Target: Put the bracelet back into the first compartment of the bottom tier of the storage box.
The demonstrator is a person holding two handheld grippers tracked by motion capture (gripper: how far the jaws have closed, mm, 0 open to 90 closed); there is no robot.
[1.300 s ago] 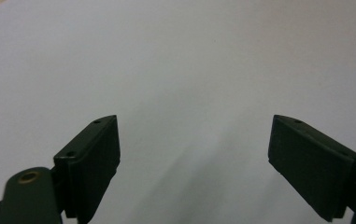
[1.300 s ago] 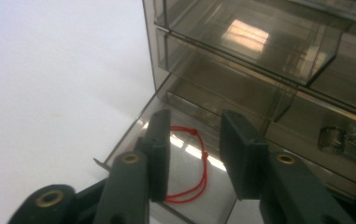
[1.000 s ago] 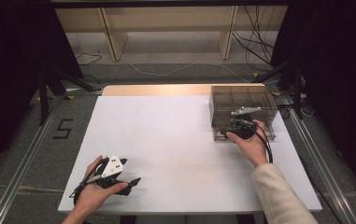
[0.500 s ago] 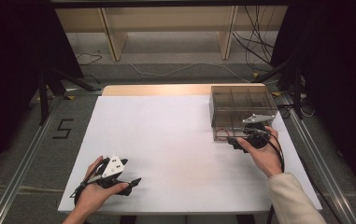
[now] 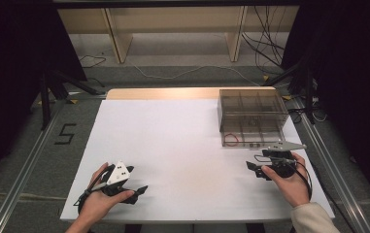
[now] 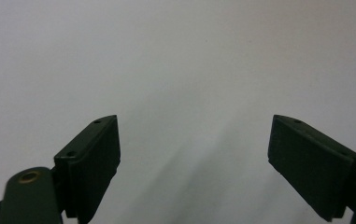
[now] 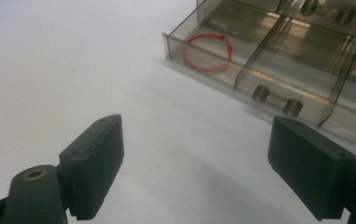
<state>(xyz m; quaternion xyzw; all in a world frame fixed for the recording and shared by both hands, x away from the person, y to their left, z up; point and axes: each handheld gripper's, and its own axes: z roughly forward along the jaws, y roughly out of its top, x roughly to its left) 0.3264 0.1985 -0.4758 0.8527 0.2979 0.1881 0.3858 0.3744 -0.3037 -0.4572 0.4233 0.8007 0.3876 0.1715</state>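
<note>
Hovering just in front of the clear drawer box (image 5: 253, 116), the right gripper (image 5: 254, 170) had just been opening, jaws wide and empty; red loop (image 7: 208, 52) lay in the pulled-out drawer. Left gripper (image 5: 141, 190) sat open, empty, on the white table (image 5: 173, 145).

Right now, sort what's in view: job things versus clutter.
Job: drawer box, its pulled-out drawer, red band inside, open right gripper.
Lying about: idle left gripper, floor cables, shelf.
</note>
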